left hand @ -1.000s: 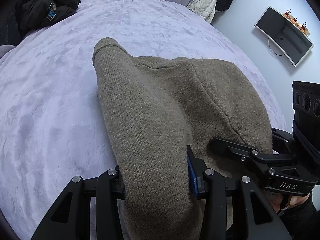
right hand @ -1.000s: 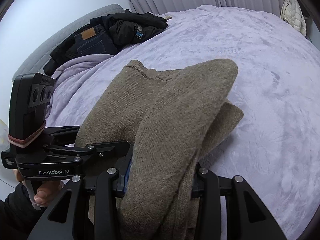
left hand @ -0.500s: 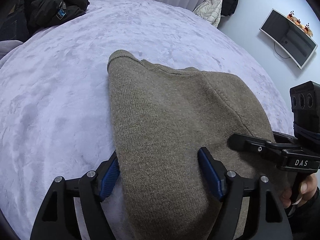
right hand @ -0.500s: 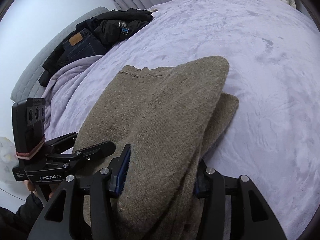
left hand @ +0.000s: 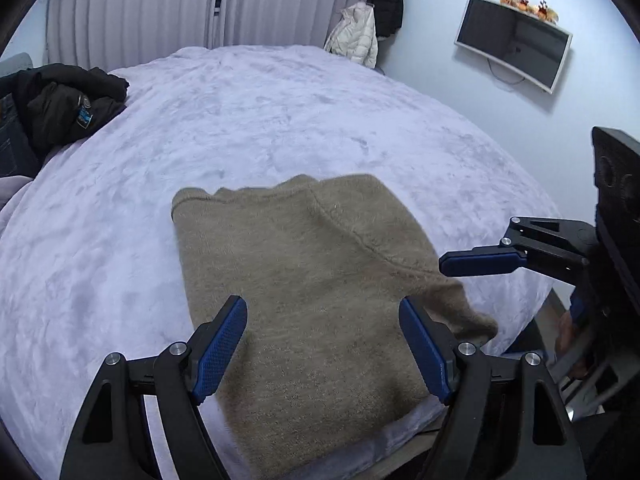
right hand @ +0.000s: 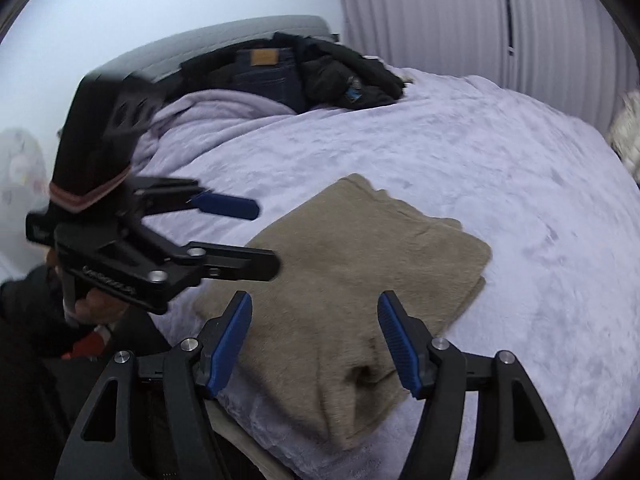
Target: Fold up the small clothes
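A tan knit sweater (left hand: 304, 280) lies folded in a rough rectangle on the lilac bed cover (left hand: 260, 120), near the bed's front edge; it also shows in the right wrist view (right hand: 360, 276). My left gripper (left hand: 324, 320) is open and empty, raised above the sweater's near edge. My right gripper (right hand: 316, 312) is open and empty, also above the near edge. Each gripper shows in the other's view, the right one (left hand: 480, 262) at the sweater's right, the left one (right hand: 240, 236) at its left.
A pile of dark clothes (left hand: 60, 108) with jeans (right hand: 264, 76) lies at the head of the bed. A monitor (left hand: 514, 42) hangs on the right wall. Jackets (left hand: 360, 36) hang beside grey curtains (left hand: 180, 4). The bed's front edge (left hand: 360, 452) is just below the grippers.
Both grippers opened, let go of the sweater and pulled back and up. The sweater now lies flat on the bed, folded.
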Available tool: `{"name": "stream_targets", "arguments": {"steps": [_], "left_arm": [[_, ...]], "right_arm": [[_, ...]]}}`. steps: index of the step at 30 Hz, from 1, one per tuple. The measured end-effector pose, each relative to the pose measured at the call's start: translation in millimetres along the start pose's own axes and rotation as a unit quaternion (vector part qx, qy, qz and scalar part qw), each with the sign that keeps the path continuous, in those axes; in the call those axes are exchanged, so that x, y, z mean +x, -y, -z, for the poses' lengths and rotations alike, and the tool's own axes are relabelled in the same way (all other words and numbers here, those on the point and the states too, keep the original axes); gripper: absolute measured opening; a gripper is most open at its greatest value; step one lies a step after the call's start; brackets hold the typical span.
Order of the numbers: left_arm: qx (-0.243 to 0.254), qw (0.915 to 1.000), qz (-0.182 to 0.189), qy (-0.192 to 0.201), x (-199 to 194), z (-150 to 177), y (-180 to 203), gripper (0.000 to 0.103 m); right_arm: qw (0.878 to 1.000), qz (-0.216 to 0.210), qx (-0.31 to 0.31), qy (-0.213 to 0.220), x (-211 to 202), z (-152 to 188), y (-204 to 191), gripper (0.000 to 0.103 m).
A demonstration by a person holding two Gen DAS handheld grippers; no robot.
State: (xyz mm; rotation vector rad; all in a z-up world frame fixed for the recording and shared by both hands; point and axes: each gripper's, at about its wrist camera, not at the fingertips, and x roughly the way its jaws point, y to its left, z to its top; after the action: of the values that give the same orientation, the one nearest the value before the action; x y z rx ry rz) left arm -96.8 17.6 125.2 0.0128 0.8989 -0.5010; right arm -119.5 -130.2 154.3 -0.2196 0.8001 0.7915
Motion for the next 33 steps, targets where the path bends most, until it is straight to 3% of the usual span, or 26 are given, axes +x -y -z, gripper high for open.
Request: {"name": "stream_targets", "arguments": {"steps": [3, 7, 9, 12, 16, 18, 20, 22, 26, 29, 33], "left_arm": [[-0.013, 0.9993, -0.001, -0.034, 23, 10, -5, 0.079], [-0.004, 0.9992, -0.014, -0.036, 32, 22, -8, 0.079], [0.004, 0.9993, -0.020, -0.030, 34, 24, -4, 0.080], [0.017, 0.9993, -0.016, -0.030, 42, 30, 2, 0.099], [0.066, 0.9951, -0.063, -0.037, 48, 32, 21, 0.100], [0.067, 0.9955, -0.051, -0.041, 37, 20, 21, 0.100], [0.056, 0.9975, -0.039, -0.018, 22, 5, 15, 0.100], [0.040, 0.9985, -0.036, -0.011, 20, -13, 6, 0.100], [-0.018, 0.9945, -0.058, -0.086, 67, -39, -20, 0.100], [-0.051, 0.9887, -0.081, -0.115, 93, -46, -37, 0.100], [-0.040, 0.9840, -0.118, -0.127, 107, -47, -38, 0.100]], "right_arm": [[0.998, 0.019, -0.029, -0.045, 24, 13, -12, 0.069], [0.997, 0.022, -0.014, -0.076, 41, 32, 0, 0.069], [0.997, 0.009, -0.004, -0.072, 42, 40, 8, 0.069], [0.998, 0.001, -0.001, -0.057, 47, 47, 12, 0.069], [0.999, -0.010, -0.005, -0.044, 52, 59, 17, 0.070], [0.998, -0.021, -0.008, -0.051, 48, 56, 21, 0.070], [0.997, -0.054, 0.001, -0.055, 33, 44, 30, 0.071], [0.997, -0.068, 0.001, -0.034, 17, 33, 43, 0.073], [0.998, -0.054, -0.012, -0.013, 16, 8, 63, 0.079], [0.997, -0.025, -0.039, -0.057, 48, -6, 69, 0.078], [0.993, -0.032, -0.060, -0.095, 89, -14, 80, 0.080]]}}
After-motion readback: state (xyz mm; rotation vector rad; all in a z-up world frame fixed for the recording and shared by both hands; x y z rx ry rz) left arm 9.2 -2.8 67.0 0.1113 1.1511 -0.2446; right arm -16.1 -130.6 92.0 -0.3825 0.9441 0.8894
